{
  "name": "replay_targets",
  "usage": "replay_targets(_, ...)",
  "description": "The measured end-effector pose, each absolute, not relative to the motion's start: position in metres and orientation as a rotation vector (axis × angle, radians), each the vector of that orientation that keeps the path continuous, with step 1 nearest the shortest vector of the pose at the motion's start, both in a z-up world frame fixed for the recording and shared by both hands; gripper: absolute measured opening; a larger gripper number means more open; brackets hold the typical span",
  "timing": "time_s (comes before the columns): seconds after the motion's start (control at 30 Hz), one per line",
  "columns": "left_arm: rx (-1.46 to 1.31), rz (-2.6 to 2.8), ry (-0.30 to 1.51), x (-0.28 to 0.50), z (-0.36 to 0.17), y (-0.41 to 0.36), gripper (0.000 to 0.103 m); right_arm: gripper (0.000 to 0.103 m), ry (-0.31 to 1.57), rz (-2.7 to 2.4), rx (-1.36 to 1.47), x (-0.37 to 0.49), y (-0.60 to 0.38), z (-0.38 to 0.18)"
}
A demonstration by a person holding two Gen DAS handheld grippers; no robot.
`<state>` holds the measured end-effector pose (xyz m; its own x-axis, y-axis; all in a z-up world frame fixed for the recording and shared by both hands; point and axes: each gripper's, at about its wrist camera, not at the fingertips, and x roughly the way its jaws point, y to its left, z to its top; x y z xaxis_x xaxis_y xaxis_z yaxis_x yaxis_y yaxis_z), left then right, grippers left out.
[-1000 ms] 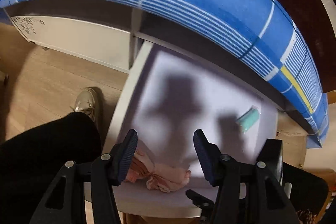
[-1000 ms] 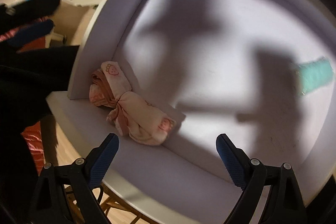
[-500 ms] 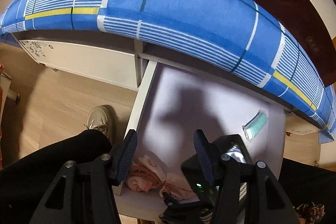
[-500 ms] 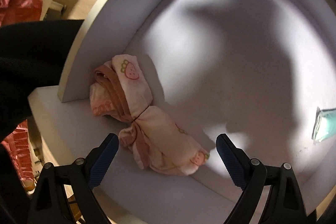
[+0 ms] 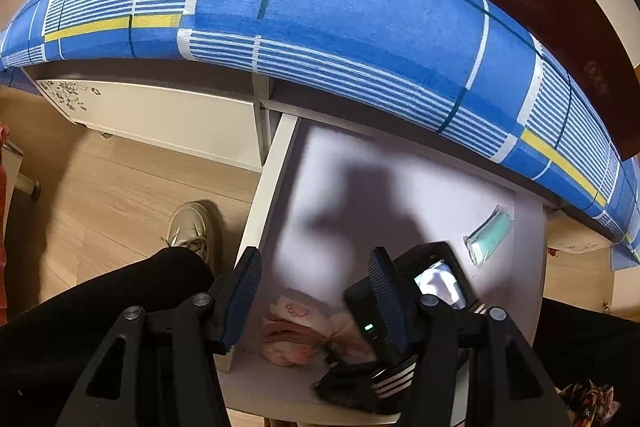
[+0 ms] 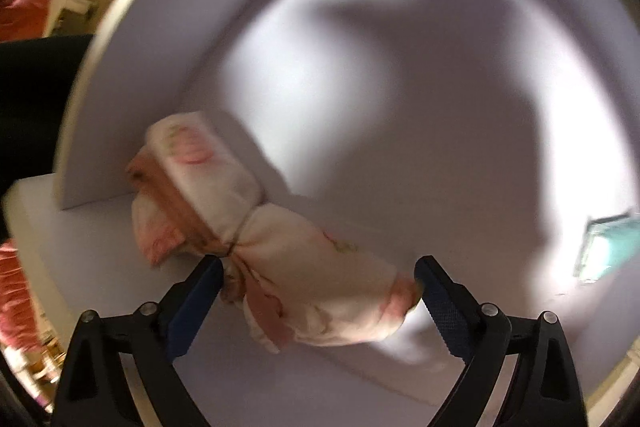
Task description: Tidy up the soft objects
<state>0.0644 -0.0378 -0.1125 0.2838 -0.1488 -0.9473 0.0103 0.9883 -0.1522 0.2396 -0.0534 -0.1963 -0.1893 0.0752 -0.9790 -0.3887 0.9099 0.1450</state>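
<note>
A pink and cream cloth bundle point(image 6: 280, 247), tied in the middle, lies in the near-left corner of an open white drawer point(image 6: 120, 67). My right gripper point(image 6: 320, 291) is open and points down, its fingers on either side of the bundle's right half. One pad is at the tie and the other by the far end; neither is pressing. In the left wrist view the bundle point(image 5: 292, 331) shows below my left gripper point(image 5: 316, 279), which hangs open and empty above the drawer's point(image 5: 264, 211) near-left part. The right gripper's camera housing point(image 5: 436, 287) hides part of the bundle.
A teal packet point(image 5: 490, 235) lies at the drawer's far right, also seen as a teal packet point(image 6: 608, 247) in the right wrist view. A bed with a blue plaid cover point(image 5: 340, 27) overhangs the drawer. A person's black-clad leg point(image 5: 120, 307) and pale shoe point(image 5: 190, 227) stand on the wooden floor at left.
The right gripper has sunk onto the bundle, which now lies between its fingers. In the left wrist view its housing has come in over the drawer. The left gripper has barely moved.
</note>
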Motion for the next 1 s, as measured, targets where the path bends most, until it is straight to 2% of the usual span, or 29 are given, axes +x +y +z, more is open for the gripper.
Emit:
replay_targets(0.3, -0.104, -0.107, 1.304, 0.065, -0.119, -0.042, 0.056, 0.097, 1.668, 0.229, -0.114, 0.253, -0.122, -0.181)
replay_targets(0.53, -0.025, -0.186, 1.377, 0.063, -0.137, -0.071, 0.056, 0.097, 1.718, 0.110, 0.089, 0.235, -0.197, -0.152)
replay_targets(0.9, 0.371, -0.379, 1.560, 0.048, -0.221, -0.159, 0.056, 0.097, 1.680, -0.052, 0.465, 0.219, -0.276, -0.158)
replay_targets(1.0, 0.431, -0.402, 1.594, 0.042, -0.239, -0.167, 0.061, 0.097, 1.654, -0.074, 0.505, 0.227, -0.289, -0.159)
